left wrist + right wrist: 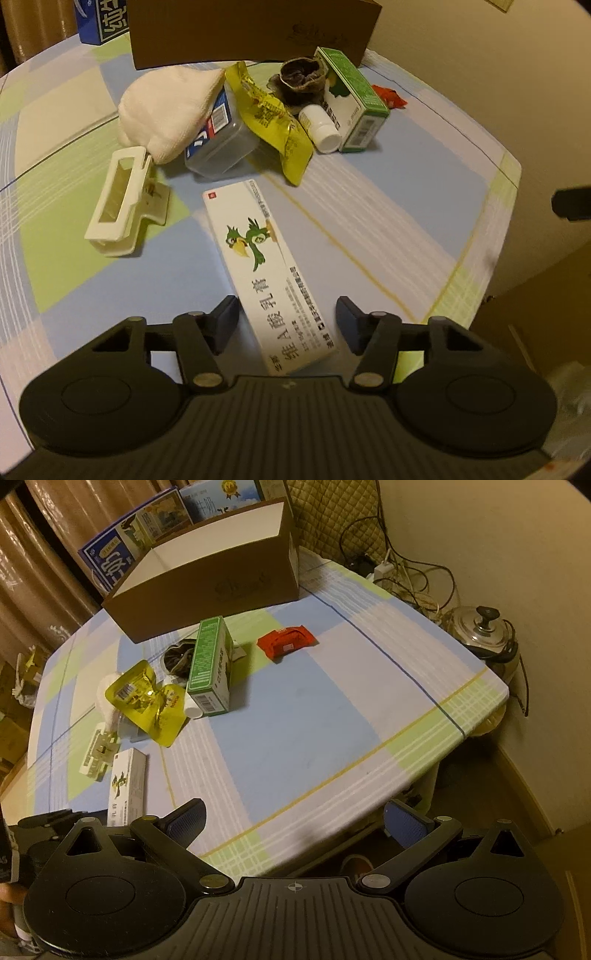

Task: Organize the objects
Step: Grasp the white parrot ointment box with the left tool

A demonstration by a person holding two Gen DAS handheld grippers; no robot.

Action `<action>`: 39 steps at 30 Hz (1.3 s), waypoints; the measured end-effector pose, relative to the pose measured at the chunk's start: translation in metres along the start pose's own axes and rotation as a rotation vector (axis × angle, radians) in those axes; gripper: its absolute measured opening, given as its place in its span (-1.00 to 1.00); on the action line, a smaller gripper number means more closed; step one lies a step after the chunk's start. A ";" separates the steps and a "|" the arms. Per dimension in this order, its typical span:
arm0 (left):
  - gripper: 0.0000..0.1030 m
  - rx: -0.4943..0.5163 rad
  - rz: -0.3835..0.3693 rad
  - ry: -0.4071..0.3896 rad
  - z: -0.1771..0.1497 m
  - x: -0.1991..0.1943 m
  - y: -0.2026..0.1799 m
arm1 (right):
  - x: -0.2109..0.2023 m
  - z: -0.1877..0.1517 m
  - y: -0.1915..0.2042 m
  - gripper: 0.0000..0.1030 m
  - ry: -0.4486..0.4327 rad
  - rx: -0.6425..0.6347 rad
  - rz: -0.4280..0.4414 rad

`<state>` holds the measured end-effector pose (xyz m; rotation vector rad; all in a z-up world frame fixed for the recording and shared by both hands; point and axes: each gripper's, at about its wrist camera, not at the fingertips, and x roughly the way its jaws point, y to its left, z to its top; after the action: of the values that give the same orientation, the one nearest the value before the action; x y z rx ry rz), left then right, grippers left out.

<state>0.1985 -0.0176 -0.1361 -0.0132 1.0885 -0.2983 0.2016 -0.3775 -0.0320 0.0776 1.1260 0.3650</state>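
Tongs: we straddle the ointment box (264, 272) with spread left tongs (287, 320) to grab it; right tongs (295, 821) idle agape off the desk (295, 716) edge.

The left black plastic two-finger gripper (287, 325) is held low over the near part of the table, its jaws spread wide with a clear gap on the right side. The right black plastic two-finger gripper (295, 821) is held higher, at the near table edge, jaws spread wide and gripping nothing; its blue-padded fingertips (404, 825) are well apart.
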 end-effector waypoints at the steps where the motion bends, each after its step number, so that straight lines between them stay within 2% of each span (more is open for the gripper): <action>1: 0.00 -0.016 0.004 0.004 0.003 0.001 0.001 | 0.001 0.001 -0.001 0.95 0.002 0.001 0.000; 7: 0.01 -0.086 0.055 0.034 0.024 0.012 0.008 | 0.010 0.008 -0.003 0.95 0.018 0.002 -0.005; 12: -0.02 -0.087 0.095 0.047 0.033 0.019 0.002 | 0.016 0.018 -0.007 0.95 0.025 -0.006 0.000; 14: -0.17 -0.075 0.127 0.048 0.035 0.021 0.000 | 0.019 0.023 -0.008 0.95 0.024 -0.011 0.003; 19: -0.34 -0.100 0.159 0.048 0.035 0.021 -0.001 | 0.026 0.040 -0.009 0.94 0.018 -0.040 0.025; 23: -0.36 -0.141 0.175 0.039 0.032 0.018 -0.002 | 0.037 0.053 -0.011 0.74 0.027 -0.078 0.044; 27: -0.36 -0.161 0.196 0.008 0.032 0.007 -0.006 | 0.050 0.063 -0.015 0.69 0.036 -0.114 0.062; 29: -0.36 -0.172 0.213 -0.001 0.035 0.002 -0.008 | 0.058 0.069 -0.018 0.57 0.035 -0.143 0.073; 39: -0.36 -0.272 0.274 -0.084 0.063 -0.023 -0.007 | 0.091 0.115 -0.023 0.28 -0.037 -0.276 0.166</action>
<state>0.2424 -0.0271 -0.0855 -0.1174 1.0259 0.0975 0.3445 -0.3550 -0.0664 -0.0659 1.0259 0.6620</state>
